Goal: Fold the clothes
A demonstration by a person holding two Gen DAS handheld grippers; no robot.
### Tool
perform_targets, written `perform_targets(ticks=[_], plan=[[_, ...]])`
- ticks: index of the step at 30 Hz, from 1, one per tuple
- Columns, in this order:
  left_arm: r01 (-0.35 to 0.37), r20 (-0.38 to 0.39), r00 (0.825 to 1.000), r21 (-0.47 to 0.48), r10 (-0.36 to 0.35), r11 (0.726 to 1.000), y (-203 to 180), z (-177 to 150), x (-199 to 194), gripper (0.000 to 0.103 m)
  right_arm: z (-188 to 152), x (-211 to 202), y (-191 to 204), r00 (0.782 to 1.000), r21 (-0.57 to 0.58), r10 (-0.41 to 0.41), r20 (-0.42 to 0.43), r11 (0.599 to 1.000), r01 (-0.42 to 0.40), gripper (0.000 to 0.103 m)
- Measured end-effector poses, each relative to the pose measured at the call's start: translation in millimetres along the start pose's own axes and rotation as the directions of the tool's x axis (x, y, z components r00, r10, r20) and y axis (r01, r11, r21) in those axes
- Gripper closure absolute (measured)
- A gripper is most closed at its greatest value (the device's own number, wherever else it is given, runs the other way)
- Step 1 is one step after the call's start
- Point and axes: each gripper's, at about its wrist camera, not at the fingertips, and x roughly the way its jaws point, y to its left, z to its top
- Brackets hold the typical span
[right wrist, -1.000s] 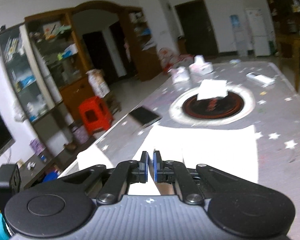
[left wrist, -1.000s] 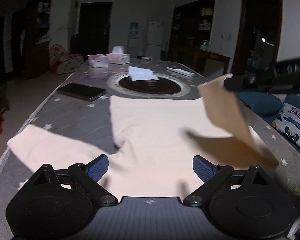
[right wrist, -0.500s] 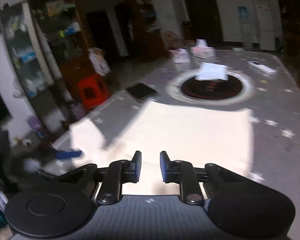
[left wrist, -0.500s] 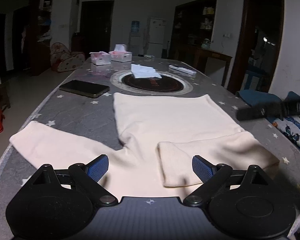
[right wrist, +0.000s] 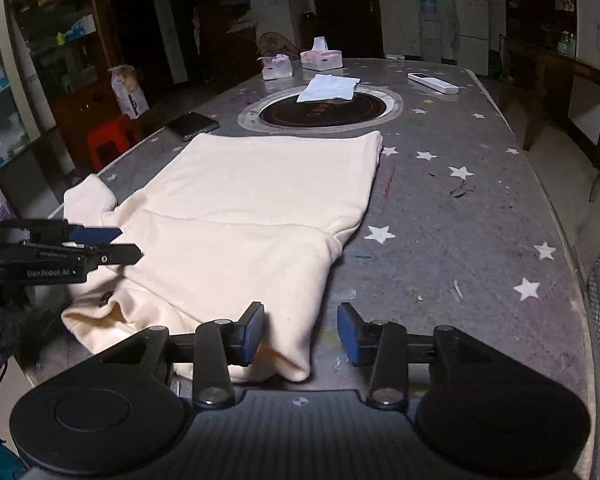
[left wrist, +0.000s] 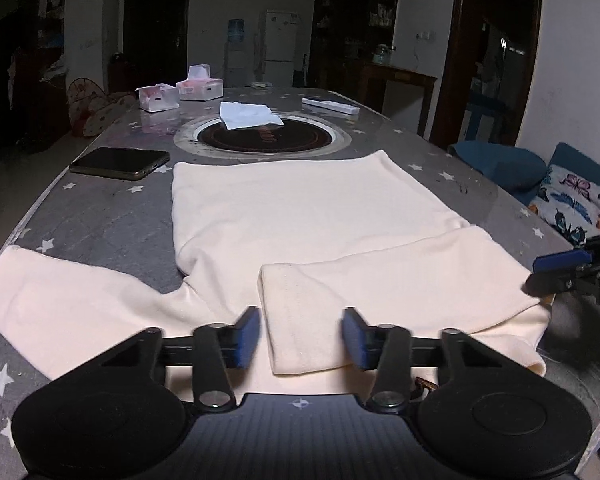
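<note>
The right sleeve (left wrist: 384, 280), airborne a second ago, now lies folded across the cream shirt (right wrist: 260, 192) at frame centre on the surface (right wrist: 460, 220); right gripper (right wrist: 300, 330) opening, empty; left gripper (left wrist: 300, 336) closing over the cuff, not yet pinching

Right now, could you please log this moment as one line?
step: fold sleeves | shirt: flat on table | right sleeve: folded in | left sleeve: spread out

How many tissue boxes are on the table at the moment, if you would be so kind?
2: both at the table's far end, side by side, the open tissue box left, the taller tissue box right.
</note>
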Motion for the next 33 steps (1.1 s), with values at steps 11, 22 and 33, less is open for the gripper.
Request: perform_targets(ticks=[11,22,33], plan=[[-0.022,0.063,0.998,0.035,0.020,0.999,-4,11,-18,0.101,20,18,-7,0.998,0.028,0.012,0.057,1.000,-0.014,0.062],[-0.058,0.069,0.996,-0.029,0.060,0.998,7,16,-28,0.103,27,21,-10,0.995,0.046,-0.018,0.101,0.999,0.013,0.066],[0.006,-0.019,1.000,-0.024,-0.007,1.000,-5,13,14,0.099,30,47,-1,0.996,0.000,-0.018,0.083,1.000,0.018,0.083]])
